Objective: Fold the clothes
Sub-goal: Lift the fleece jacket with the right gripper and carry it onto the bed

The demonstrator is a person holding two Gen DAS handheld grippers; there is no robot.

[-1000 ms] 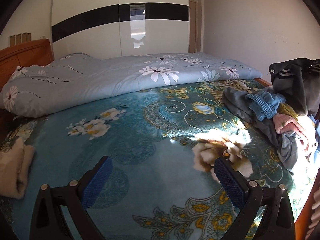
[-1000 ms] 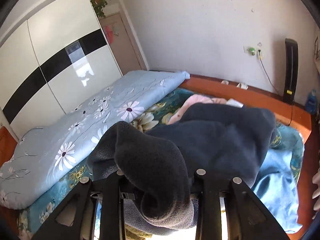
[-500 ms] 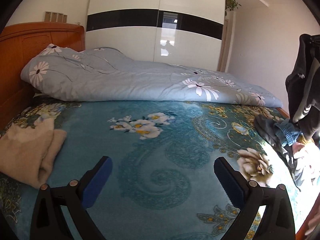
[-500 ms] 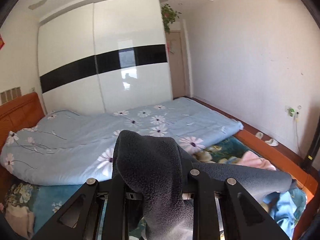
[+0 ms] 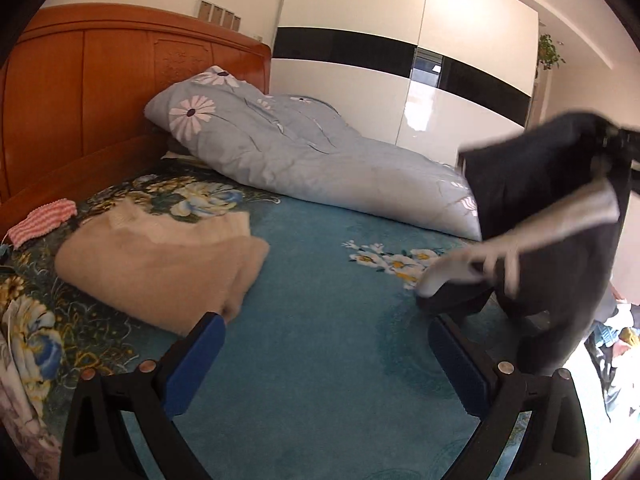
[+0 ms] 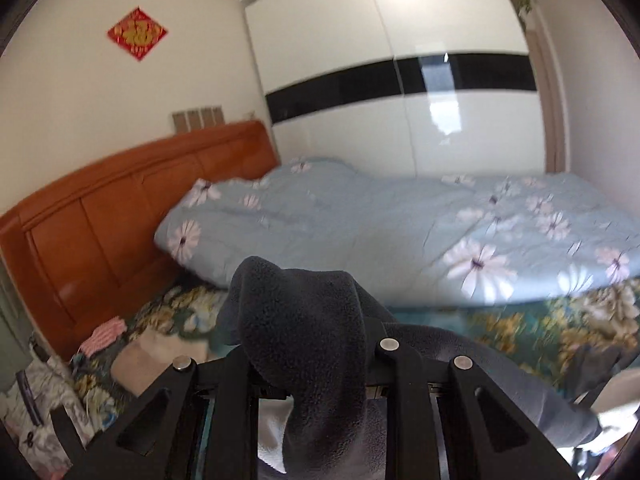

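My right gripper (image 6: 312, 376) is shut on a dark grey fleece garment (image 6: 304, 332), which bulges up between its fingers and drapes down below. The left wrist view shows that same dark garment (image 5: 552, 216), with white stripes, hanging in the air at the right above the teal floral bedspread (image 5: 320, 320); the right gripper (image 5: 612, 140) holds its top. My left gripper (image 5: 324, 356) is open low over the bedspread, nothing between its blue pads (image 5: 196, 364). A folded beige sweater (image 5: 160, 264) lies to its left.
A rolled light-blue flowered duvet (image 5: 312, 160) runs along the far side of the bed. The orange wooden headboard (image 5: 100, 92) is at the left, with a pink striped cloth (image 5: 40, 224) near it. A heap of unfolded clothes (image 5: 616, 336) lies at the far right. A white wardrobe (image 6: 400, 92) stands behind.
Both grippers have swung left toward the headboard. The right gripper has carried the dark garment away from the clothes heap and over the middle of the bed. The left gripper stayed open.
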